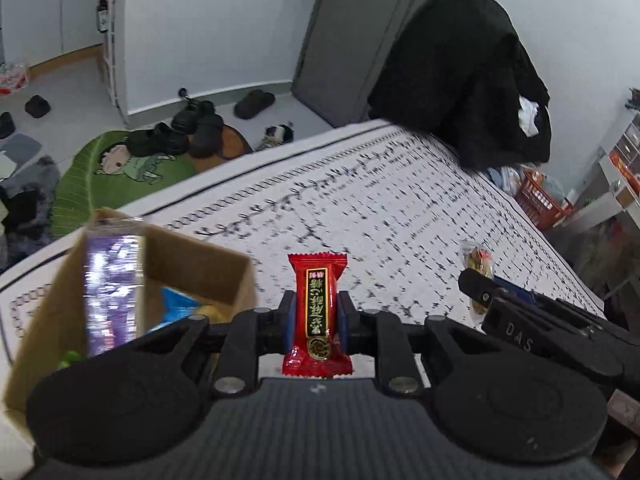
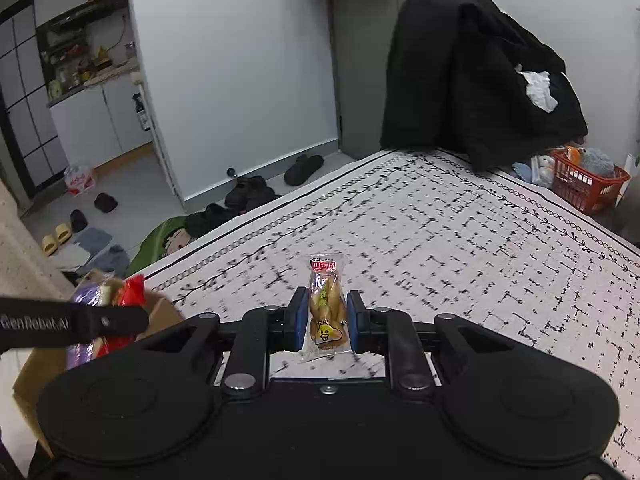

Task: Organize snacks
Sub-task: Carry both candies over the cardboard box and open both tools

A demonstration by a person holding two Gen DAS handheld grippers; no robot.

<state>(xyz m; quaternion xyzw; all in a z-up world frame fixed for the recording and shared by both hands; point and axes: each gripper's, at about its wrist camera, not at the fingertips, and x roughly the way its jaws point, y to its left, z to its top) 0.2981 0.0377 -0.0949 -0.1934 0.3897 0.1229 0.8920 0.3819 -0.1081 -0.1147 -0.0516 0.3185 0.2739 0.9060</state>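
My left gripper [image 1: 317, 322] is shut on a red candy packet [image 1: 318, 312] that stands upright between its blue pads, above the patterned tablecloth [image 1: 360, 200]. A cardboard box [image 1: 192, 256] sits just to its left, holding a purple foil packet [image 1: 114, 284] and a blue packet [image 1: 176, 308]. My right gripper [image 2: 325, 320] is shut on a clear-wrapped yellow snack [image 2: 326, 308], also upright. In the left wrist view the right gripper [image 1: 476, 280] appears at the right with its snack [image 1: 476, 260]. In the right wrist view the left gripper [image 2: 132, 318] shows at the left over the box [image 2: 160, 316].
A chair draped with a black coat [image 2: 472, 80] stands at the table's far edge. An orange basket [image 2: 584, 184] sits beyond the right side. Shoes [image 1: 200, 124] and a green mat [image 1: 120, 172] lie on the floor past the table's left edge.
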